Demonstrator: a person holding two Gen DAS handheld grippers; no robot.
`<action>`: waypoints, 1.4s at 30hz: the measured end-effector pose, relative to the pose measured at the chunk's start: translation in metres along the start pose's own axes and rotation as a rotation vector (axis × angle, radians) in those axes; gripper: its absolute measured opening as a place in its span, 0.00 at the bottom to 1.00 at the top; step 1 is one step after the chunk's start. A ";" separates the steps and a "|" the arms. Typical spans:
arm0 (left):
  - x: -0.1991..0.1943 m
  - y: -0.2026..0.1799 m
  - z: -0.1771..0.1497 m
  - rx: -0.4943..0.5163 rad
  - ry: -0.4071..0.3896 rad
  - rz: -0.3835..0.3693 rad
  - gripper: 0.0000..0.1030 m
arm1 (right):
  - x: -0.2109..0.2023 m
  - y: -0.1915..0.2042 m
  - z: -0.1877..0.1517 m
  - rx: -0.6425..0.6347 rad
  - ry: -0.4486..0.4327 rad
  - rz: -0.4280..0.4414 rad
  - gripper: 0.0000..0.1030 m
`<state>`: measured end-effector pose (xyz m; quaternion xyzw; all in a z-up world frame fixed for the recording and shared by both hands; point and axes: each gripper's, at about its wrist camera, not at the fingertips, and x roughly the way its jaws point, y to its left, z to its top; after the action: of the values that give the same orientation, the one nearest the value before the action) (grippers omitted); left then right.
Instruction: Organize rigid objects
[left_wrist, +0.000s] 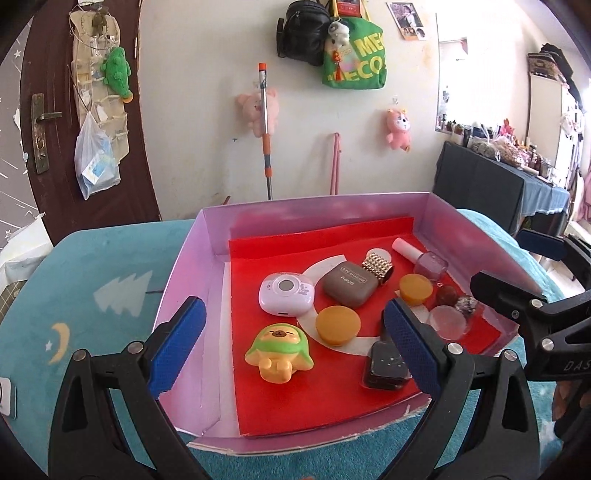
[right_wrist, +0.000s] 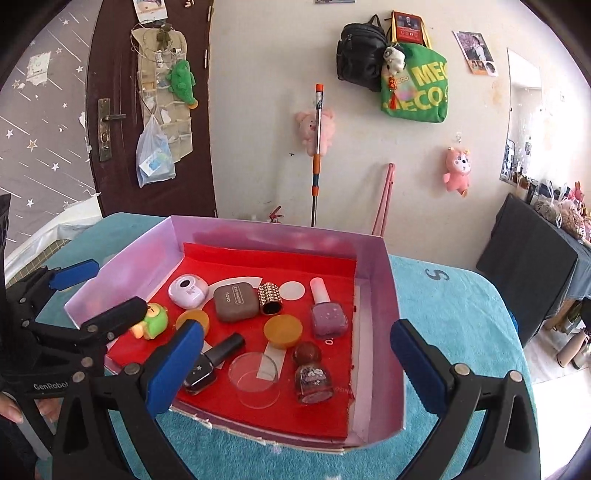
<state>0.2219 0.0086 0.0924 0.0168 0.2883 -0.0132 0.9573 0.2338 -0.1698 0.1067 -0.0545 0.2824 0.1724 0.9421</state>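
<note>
Both my grippers stand wide open with nothing between the fingers: the left gripper (left_wrist: 295, 347) hangs over the near left part of the pink box (left_wrist: 184, 266), the right gripper (right_wrist: 295, 362) over its near right part. The box sits on a counter covered in teal cloth (left_wrist: 92, 280), and everything I have to sort lies on its red lining.

Nearest my left fingers is the green-and-yellow toy figure (left_wrist: 279, 352), lying just inside the gap. It looks hard, light and rounded, so I judge it could squirm out; I would take it across the flat sides of its body. Its right finger hides part of the black nail polish bottle (left_wrist: 386, 365), which lies on its side.

Between my right fingers lie the clear round dish (right_wrist: 255, 376) and a small glitter bottle (right_wrist: 314, 380) with a dark round cap. Both look smooth and probably breakable, so a gentle squeeze low on the body seems wise. Farther off sit the brown eyeshadow case (right_wrist: 236, 301), the white compact (right_wrist: 187, 291), two orange discs (right_wrist: 282, 330), the studded gold cylinder (right_wrist: 270, 298) and the lilac polish bottle (right_wrist: 328, 317), all stiff and small.
</note>
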 end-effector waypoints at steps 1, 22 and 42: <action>0.004 0.001 -0.002 -0.001 0.006 0.006 0.96 | 0.002 0.001 -0.001 -0.005 -0.007 -0.011 1.00; 0.018 0.006 -0.010 -0.018 0.037 0.021 0.96 | 0.030 -0.007 -0.020 0.033 0.024 -0.061 1.00; 0.022 0.007 -0.009 -0.019 0.055 0.026 0.96 | 0.035 -0.003 -0.021 0.012 0.024 -0.090 1.00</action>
<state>0.2354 0.0160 0.0726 0.0118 0.3143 0.0022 0.9492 0.2511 -0.1665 0.0701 -0.0633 0.2922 0.1276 0.9457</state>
